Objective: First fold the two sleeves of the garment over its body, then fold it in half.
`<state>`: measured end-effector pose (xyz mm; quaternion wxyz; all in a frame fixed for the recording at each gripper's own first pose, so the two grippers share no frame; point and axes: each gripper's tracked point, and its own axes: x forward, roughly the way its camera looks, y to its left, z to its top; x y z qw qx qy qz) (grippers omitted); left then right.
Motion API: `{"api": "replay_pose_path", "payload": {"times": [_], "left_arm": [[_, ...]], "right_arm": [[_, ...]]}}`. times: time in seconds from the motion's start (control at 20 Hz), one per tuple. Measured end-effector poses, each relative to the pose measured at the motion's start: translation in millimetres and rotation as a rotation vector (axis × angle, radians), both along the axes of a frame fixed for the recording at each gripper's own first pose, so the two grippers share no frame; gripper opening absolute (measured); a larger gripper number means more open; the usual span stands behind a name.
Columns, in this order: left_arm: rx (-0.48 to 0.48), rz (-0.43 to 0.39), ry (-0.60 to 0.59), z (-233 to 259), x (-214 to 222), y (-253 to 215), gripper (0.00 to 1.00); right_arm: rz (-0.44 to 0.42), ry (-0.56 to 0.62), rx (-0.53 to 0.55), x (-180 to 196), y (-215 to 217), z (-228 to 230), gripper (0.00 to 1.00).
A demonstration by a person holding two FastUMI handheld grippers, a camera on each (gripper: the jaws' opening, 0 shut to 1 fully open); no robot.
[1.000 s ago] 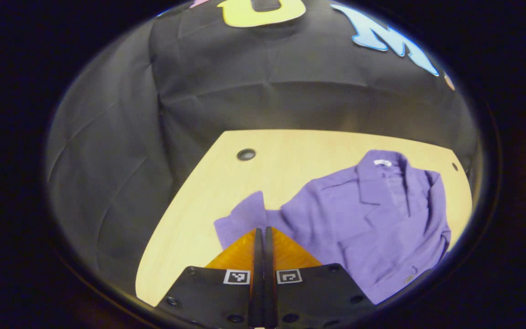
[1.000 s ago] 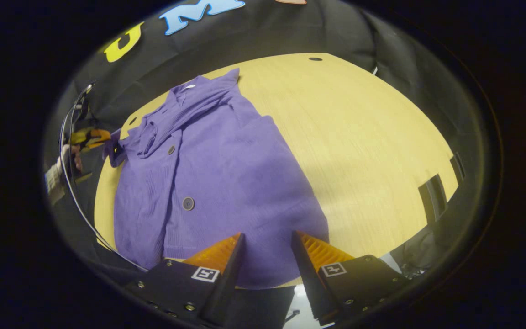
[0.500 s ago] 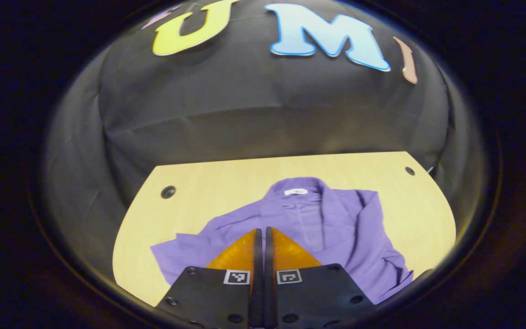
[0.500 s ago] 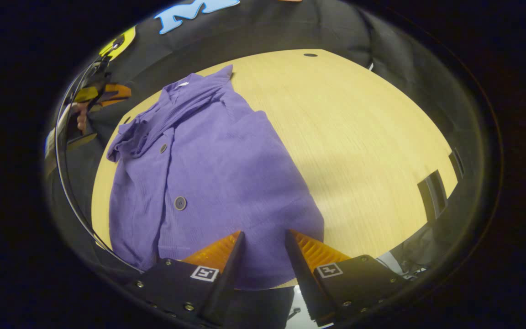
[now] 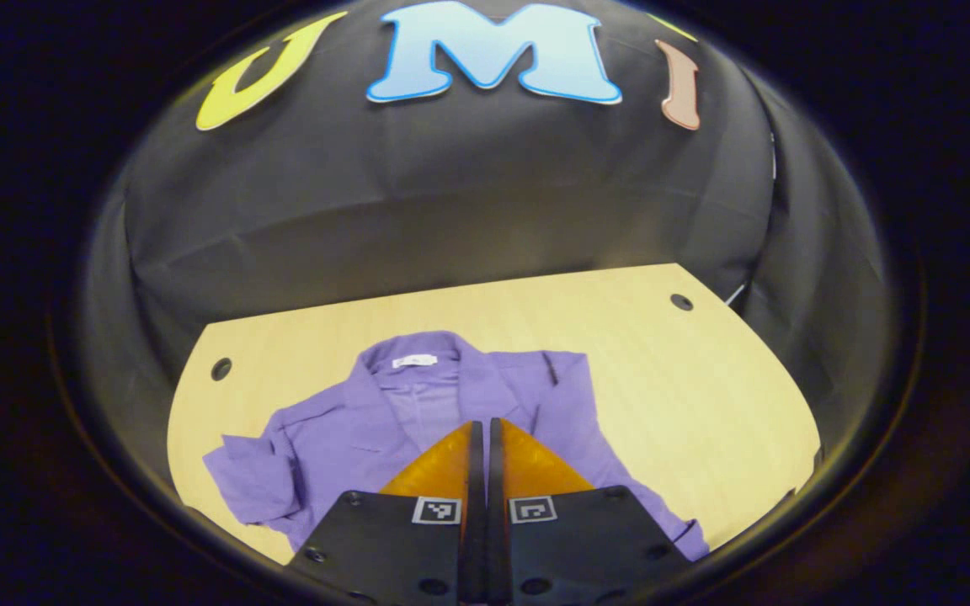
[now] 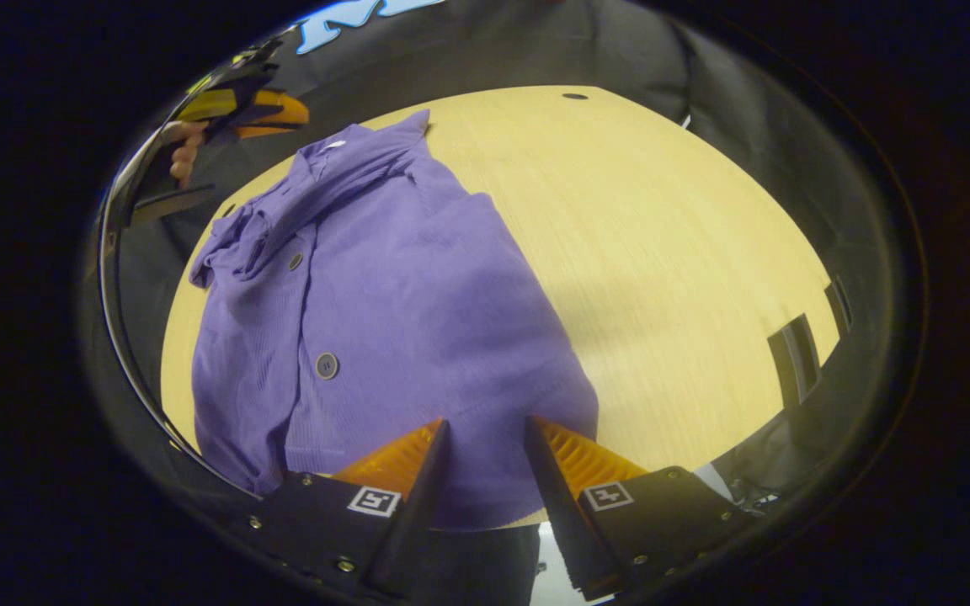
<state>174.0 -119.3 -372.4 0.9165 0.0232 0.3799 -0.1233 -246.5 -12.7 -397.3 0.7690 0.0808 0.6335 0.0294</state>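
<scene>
A purple buttoned garment lies on the wooden table, collar toward the wall. One sleeve is bunched at its left side. My left gripper hovers above the garment's body, shut, with no cloth seen between its fingers. In the right gripper view the garment spreads across the table. The right gripper stands open over the hem, with fabric lying below the gap. At that view's upper left a hand holds the left gripper above the collar end, apart from the cloth.
The table has small round holes near its far corners. Bare wood lies to the right of the garment. A dark frame stands past the table's right edge. A cable curves along the left.
The left gripper swung round from the sleeve side, staying shut; the garment slid leftward in its view. In the right gripper view it rose toward the collar. The right gripper's gap narrowed slightly.
</scene>
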Motion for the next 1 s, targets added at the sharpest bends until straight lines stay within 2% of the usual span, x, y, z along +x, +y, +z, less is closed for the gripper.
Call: {"api": "replay_pose_path", "payload": {"times": [0.25,0.3,0.35,0.4,0.5,0.8,1.0], "left_arm": [[-0.010,-0.047,0.026,-13,-8,-43,0.06],[-0.017,-0.046,0.037,-16,-11,-49,0.07],[-0.019,-0.044,0.050,-20,-14,-52,0.07],[-0.021,-0.044,0.065,-26,-16,-56,0.07],[-0.026,-0.046,0.094,-34,-20,-62,0.07],[-0.027,-0.061,0.122,-41,-25,-64,0.07],[-0.050,-0.052,0.122,-36,-28,-45,0.07]], "right_arm": [[-0.016,-0.006,0.012,0,0,1,0.65],[-0.020,-0.006,0.015,0,0,0,0.60],[-0.024,-0.008,0.018,0,1,0,0.60],[-0.028,-0.009,0.022,0,1,0,0.65],[-0.035,-0.006,0.031,0,1,0,0.65],[-0.017,0.017,0.026,-1,0,0,0.65],[0.026,0.041,0.009,-2,-1,0,0.65]]}}
